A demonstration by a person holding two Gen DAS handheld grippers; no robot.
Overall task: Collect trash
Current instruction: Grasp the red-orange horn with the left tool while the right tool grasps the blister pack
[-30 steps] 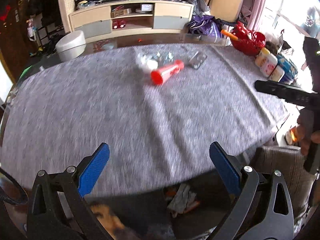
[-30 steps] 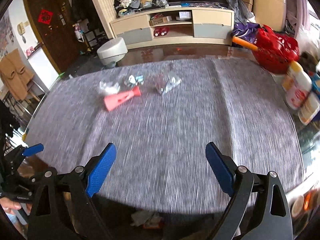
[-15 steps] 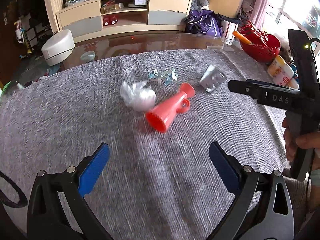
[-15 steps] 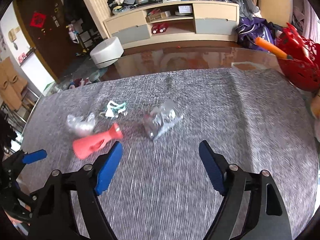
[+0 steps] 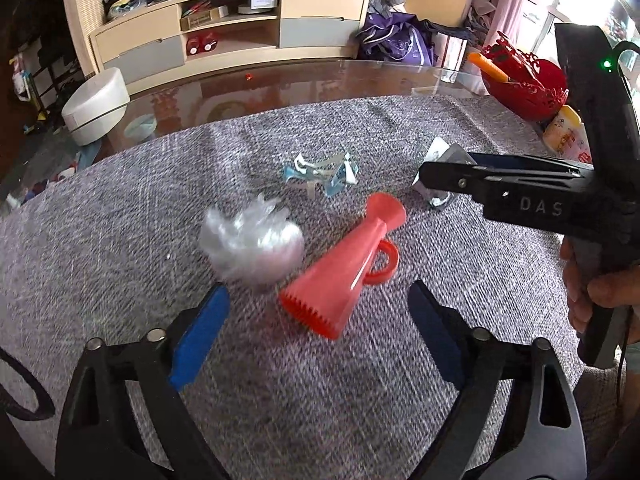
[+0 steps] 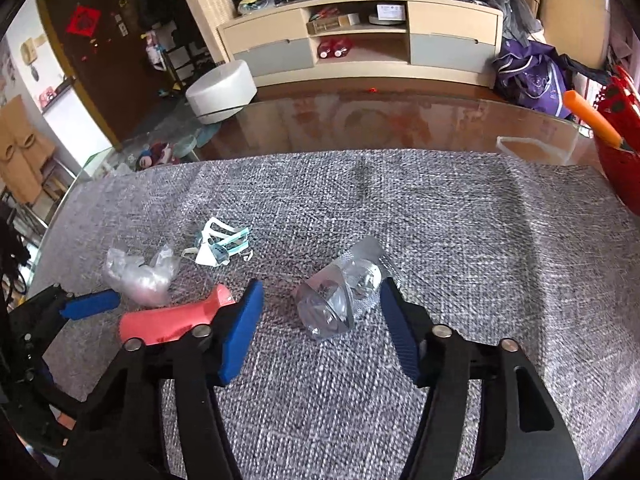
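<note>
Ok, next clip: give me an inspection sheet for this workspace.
Surface: grey cloth over a glass table.
Job's things: crumpled clear plastic, torn blue-white wrapper, clear blister pack, red funnel, all lying on the cloth.
Clutter: red basket, bottles at the table's edge.
Grippers: left gripper open before the funnel; right gripper closing around the blister pack, pads not touching.
Cables: one behind the right gripper.
Surroundings: cluttered cabinet, white stool.
</note>
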